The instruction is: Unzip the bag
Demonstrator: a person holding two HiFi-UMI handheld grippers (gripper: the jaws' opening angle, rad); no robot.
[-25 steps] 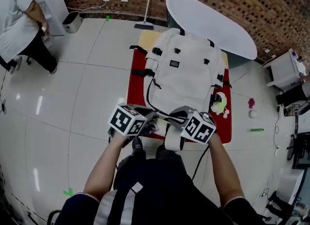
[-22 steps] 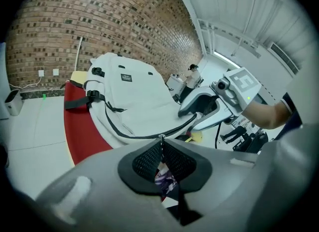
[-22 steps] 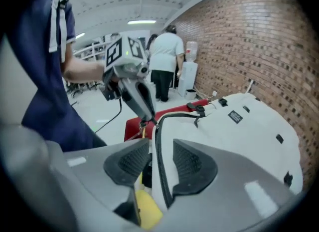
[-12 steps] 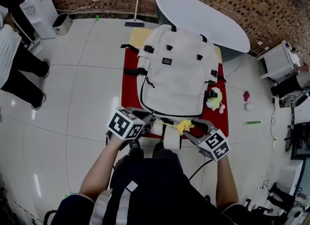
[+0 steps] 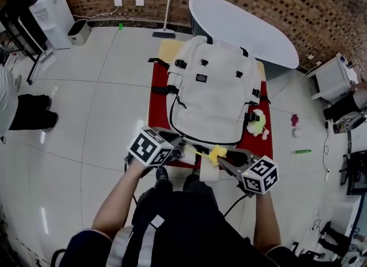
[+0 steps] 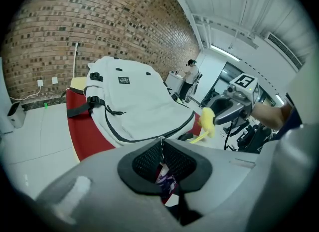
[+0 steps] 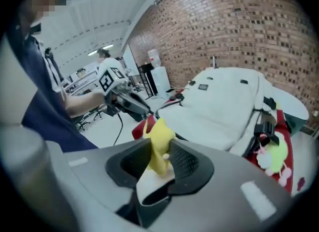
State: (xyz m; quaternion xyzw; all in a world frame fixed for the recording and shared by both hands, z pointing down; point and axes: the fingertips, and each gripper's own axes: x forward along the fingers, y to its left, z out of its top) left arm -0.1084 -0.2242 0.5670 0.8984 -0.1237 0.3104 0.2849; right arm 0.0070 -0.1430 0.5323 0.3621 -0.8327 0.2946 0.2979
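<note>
A white backpack [image 5: 212,93] lies flat on a red mat [image 5: 160,99], its dark zipper line curving along the near edge. My left gripper [image 5: 182,148] sits at the bag's near left corner, shut on a small metal zipper pull [image 6: 160,147] with a coloured tag. Just right of it, my right gripper [image 5: 222,157] has a soft yellow tab [image 5: 216,153] between its jaws, which are closing with the pads touching it. The right gripper view shows that yellow tab [image 7: 159,151] wedged between the pads, with the backpack [image 7: 229,106] beyond.
A plush toy [image 5: 256,123] lies on the mat at the bag's right side. A white oval table [image 5: 246,24] stands behind. A green marker [image 5: 303,151] and small bits lie on the floor at right. A person's legs [image 5: 28,111] show at the far left.
My right gripper has drawn away from the left one, to the right and toward me, now with the yellow tab in it. The person at left has walked mostly out of view.
</note>
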